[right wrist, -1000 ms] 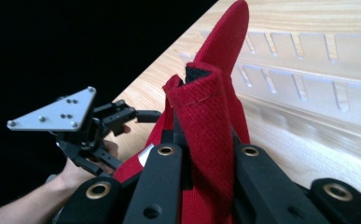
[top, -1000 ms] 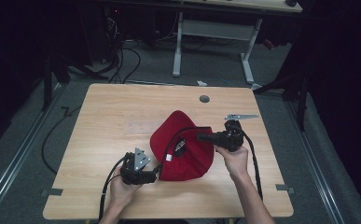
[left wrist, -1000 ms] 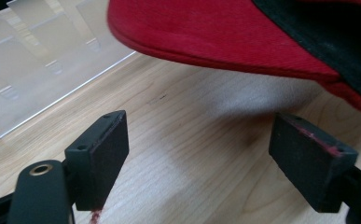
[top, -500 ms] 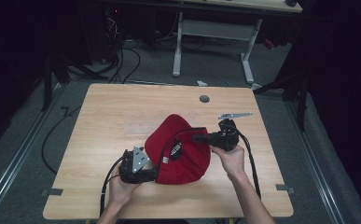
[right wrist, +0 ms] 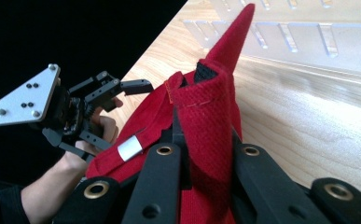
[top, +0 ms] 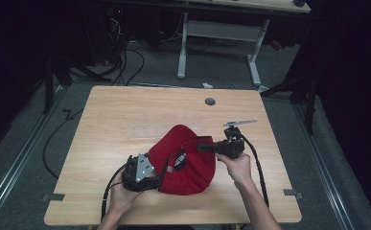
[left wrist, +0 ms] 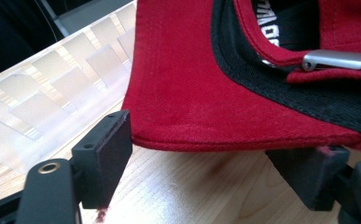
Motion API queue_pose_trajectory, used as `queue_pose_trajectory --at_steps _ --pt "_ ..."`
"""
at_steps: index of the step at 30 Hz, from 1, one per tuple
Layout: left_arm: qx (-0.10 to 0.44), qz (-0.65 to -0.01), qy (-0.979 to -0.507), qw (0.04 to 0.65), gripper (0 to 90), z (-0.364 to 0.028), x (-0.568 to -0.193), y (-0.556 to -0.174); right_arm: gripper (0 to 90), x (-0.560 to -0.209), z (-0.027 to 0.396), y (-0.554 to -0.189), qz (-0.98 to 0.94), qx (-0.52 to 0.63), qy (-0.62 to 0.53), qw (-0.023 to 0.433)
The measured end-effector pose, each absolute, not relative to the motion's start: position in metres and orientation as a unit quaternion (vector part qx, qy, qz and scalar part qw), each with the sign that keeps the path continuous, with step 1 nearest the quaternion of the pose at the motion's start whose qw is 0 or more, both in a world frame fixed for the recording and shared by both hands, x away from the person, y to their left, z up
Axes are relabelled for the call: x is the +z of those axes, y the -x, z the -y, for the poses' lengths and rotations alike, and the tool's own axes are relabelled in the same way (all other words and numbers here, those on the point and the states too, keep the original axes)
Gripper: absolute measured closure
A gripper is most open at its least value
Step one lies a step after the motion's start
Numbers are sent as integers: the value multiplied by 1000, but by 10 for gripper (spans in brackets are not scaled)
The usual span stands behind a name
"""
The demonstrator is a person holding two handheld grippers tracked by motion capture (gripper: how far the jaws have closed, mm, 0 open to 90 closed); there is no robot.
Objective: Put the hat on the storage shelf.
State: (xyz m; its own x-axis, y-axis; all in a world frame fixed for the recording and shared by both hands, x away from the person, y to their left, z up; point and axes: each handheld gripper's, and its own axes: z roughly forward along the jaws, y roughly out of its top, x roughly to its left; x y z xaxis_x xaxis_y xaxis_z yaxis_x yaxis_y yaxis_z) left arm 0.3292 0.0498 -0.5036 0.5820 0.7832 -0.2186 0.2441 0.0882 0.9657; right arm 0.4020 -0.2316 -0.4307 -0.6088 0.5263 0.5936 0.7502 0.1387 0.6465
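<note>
A red cap [top: 188,158] lies on the near half of the wooden table [top: 125,115], between the two grippers. Its long axis runs from far to near and slightly rightward in the high view, with the far end narrowing to a point toward the table's middle and the broad rounded part toward the person. It is turned so the black inner band [left wrist: 243,60] and a silver strap clasp [left wrist: 336,59] face up.

The right gripper [top: 207,147] comes in level from the right, hand wrapped around its body, forearm slanting up from the bottom edge. Its jaws are clenched on a fold of the cap's red cloth [right wrist: 211,126], which stands up between them in the right gripper view.

The left gripper [top: 156,178] sits low at the cap's near-left edge, hand behind it. The left gripper view shows what the high view hides — its jaws stand wide apart, either side of the cap's stitched edge [left wrist: 206,140], which hangs just above the table; they have just been closing a little, and the pads are not yet pressing on it
</note>
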Motion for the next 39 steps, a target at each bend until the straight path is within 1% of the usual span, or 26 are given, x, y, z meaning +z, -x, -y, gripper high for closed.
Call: queue_pose_trajectory --at_steps 7,9,13,20,21,22,23,26,27,31,37,39 --pt "216 -395 -640 623 259 -51 -500 -329 849 -431 231 -400 753 -493 421 114" --pt "209 -395 -637 628 271 -51 -496 -328 849 -434 232 -399 752 -492 422 122" --pt "208 -392 -649 619 273 -49 -498 -328 848 -443 234 -400 749 -491 425 132" --pt "196 -373 -659 623 280 -40 -493 -321 849 -444 233 -401 751 -488 418 151" --pt "198 -371 -661 622 280 -39 -492 -321 848 -445 230 -401 756 -484 414 152" --pt "200 -370 -662 620 282 -39 -492 -321 848 -444 228 -400 761 -479 413 141" --pt "201 -368 -663 620 300 -40 -492 -322 848 -443 227 -399 763 -478 413 136" --pt "200 -371 -659 622 350 -44 -490 -323 847 -443 229 -399 756 -488 412 148" --pt "197 -374 -657 624 353 -44 -490 -323 847 -444 229 -399 756 -489 409 149" --pt "207 -363 -665 620 407 -45 -489 -320 844 -444 226 -399 756 -491 405 152" --pt "192 -357 -667 625 482 -47 -483 -318 836 -441 228 -397 759 -492 401 146" --pt "186 -353 -672 624 520 -48 -480 -317 830 -441 228 -396 759 -493 400 142"
